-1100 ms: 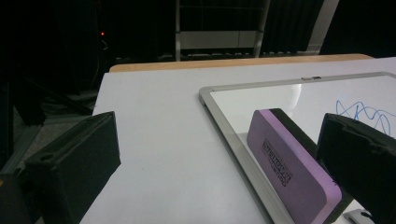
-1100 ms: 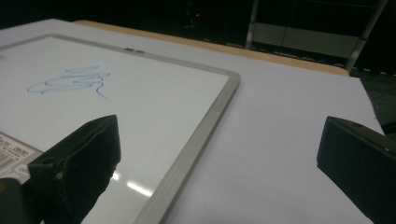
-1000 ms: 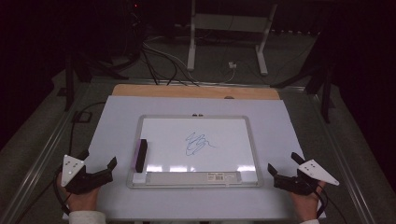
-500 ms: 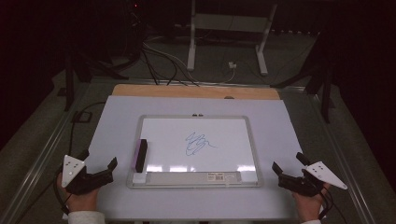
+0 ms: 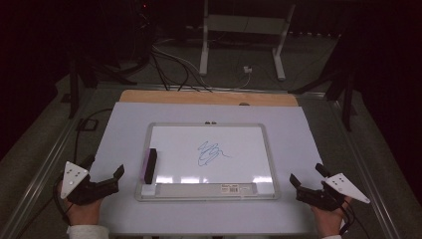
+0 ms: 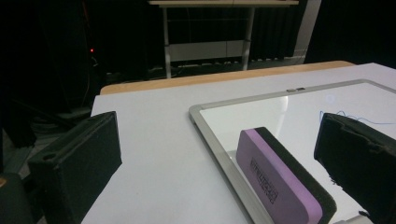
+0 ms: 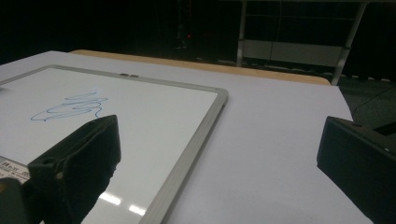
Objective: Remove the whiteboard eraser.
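Note:
A whiteboard point(image 5: 268, 149) with a grey frame lies flat in the middle of the white table top, a blue scribble point(image 5: 211, 153) drawn near its centre. A purple and black eraser point(image 5: 150, 164) rests on the board's left edge, seen close up as the eraser point(image 6: 275, 179) in the left gripper view. My left gripper point(image 5: 104, 170) rests open at the table's near left, a short way left of the eraser. My right gripper point(image 5: 308, 175) rests open at the near right, beside the board's right frame point(image 7: 187, 154). Both hold nothing.
The white table top point(image 5: 124, 129) has a wooden strip point(image 5: 209, 97) along its far edge. Beyond it the floor holds cables point(image 5: 169, 64) and a white stand's legs point(image 5: 241, 30). Metal rails run along both sides of the table.
The right hand and gripper have slid a little toward the near right corner of the table. The left gripper, the eraser and the board stay where they were.

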{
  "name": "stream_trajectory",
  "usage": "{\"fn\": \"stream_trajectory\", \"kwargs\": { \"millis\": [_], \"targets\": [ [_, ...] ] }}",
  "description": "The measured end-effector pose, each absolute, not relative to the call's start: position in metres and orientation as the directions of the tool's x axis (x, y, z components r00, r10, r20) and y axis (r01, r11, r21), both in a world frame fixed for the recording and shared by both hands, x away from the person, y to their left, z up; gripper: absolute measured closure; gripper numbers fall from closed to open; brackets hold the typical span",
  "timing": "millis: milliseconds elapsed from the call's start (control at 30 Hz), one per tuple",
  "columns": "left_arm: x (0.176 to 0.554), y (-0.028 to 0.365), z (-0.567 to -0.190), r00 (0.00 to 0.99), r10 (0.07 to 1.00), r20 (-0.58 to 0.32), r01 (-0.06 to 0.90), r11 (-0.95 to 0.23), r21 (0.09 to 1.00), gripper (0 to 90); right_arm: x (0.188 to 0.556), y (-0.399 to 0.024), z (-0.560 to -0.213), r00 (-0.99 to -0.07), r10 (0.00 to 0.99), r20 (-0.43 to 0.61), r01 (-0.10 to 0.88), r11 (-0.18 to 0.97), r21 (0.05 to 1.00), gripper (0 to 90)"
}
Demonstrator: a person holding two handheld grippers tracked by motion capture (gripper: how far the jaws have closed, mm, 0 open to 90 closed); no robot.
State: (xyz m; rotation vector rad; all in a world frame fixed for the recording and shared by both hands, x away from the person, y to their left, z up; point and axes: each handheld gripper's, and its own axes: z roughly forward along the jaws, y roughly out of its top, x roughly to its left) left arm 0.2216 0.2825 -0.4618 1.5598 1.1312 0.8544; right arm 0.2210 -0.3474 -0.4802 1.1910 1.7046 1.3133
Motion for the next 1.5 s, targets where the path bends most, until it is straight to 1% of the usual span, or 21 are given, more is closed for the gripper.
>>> {"fn": "stream_trajectory", "kwargs": {
  "millis": [200, 300, 500, 667, 800, 1200, 1333, 1500],
  "targets": [
    [0.226, 0.281, -0.457, 0.322, 0.947, 0.003, 0.284, -0.100, 0.954, 1.4, 0.221, -0.347, -0.480, -0.360, 0.933, 0.027, 0.261, 0.073, 0.963, 0.1],
    [0.229, 0.281, -0.455, 0.323, 0.946, -0.012, 0.295, -0.089, 0.951, 1.4, 0.220, -0.346, -0.480, -0.362, 0.932, 0.025, 0.261, 0.075, 0.962, 0.1],
    [0.235, 0.278, -0.453, 0.316, 0.947, -0.054, 0.365, -0.069, 0.929, 1.4, 0.221, -0.345, -0.480, -0.366, 0.930, 0.029, 0.264, 0.074, 0.962, 0.2],
    [0.239, 0.273, -0.454, 0.331, 0.942, -0.061, 0.385, -0.075, 0.920, 1.4, 0.220, -0.346, -0.480, -0.366, 0.930, 0.032, 0.263, 0.070, 0.962, 0.2],
    [0.244, 0.268, -0.455, 0.345, 0.936, -0.062, 0.425, -0.096, 0.900, 1.5, 0.220, -0.346, -0.480, -0.366, 0.930, 0.037, 0.265, 0.066, 0.962, 0.1],
    [0.255, 0.254, -0.465, 0.358, 0.931, -0.071, 0.489, -0.122, 0.864, 4.9, 0.221, -0.346, -0.480, -0.370, 0.928, 0.035, 0.269, 0.071, 0.960, 0.2],
    [0.258, 0.248, -0.467, 0.364, 0.929, -0.062, 0.518, -0.147, 0.842, 5.7, 0.221, -0.346, -0.480, -0.369, 0.928, 0.039, 0.271, 0.068, 0.960, 0.2],
    [0.260, 0.246, -0.468, 0.368, 0.927, -0.070, 0.533, -0.149, 0.833, 6.5, 0.221, -0.346, -0.480, -0.370, 0.928, 0.039, 0.271, 0.068, 0.960, 0.2]
  ]
}}
